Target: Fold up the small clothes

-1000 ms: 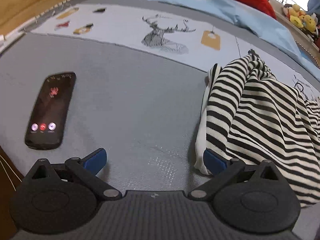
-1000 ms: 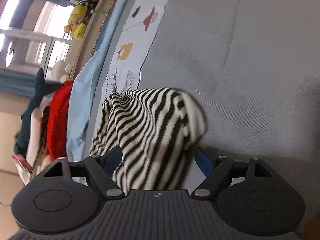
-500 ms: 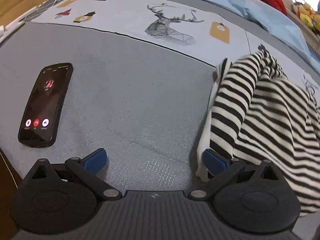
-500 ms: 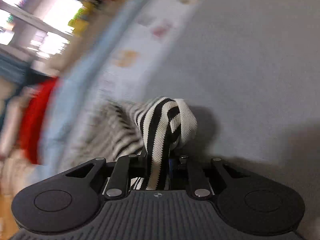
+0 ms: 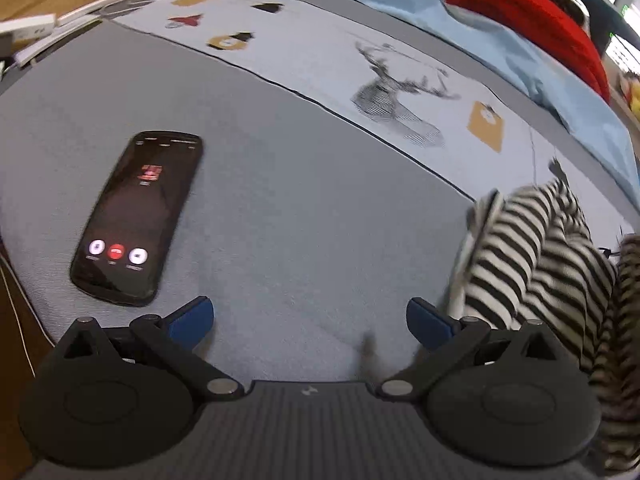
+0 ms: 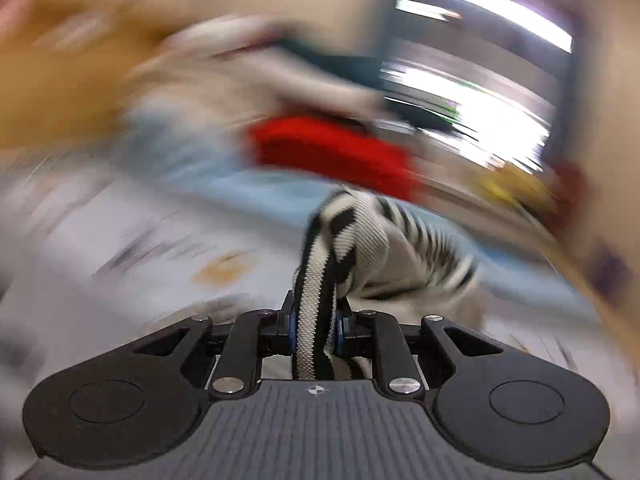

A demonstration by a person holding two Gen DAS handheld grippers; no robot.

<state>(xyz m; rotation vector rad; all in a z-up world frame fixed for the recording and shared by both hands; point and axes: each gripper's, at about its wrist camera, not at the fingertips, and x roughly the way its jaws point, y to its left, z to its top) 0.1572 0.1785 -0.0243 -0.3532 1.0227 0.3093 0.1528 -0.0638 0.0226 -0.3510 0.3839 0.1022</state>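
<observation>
A black-and-white striped garment (image 5: 536, 264) lies bunched on the grey bed cover at the right of the left wrist view. My left gripper (image 5: 310, 320) is open and empty, low over the cover, with its right finger next to the garment's edge. In the right wrist view my right gripper (image 6: 314, 326) is shut on a fold of the striped garment (image 6: 320, 280), which hangs from the jaws and trails off to the right. That view is heavily blurred.
A black phone (image 5: 136, 216) with a lit call screen lies on the cover at the left. A printed light-blue sheet (image 5: 360, 68), a blue blanket and a red cloth (image 5: 528, 12) lie further back. The bed edge runs along the lower left.
My right gripper closed on the striped garment and has lifted and swung it, blurring the view. My left gripper shifted slightly, with the phone closer and the garment further right.
</observation>
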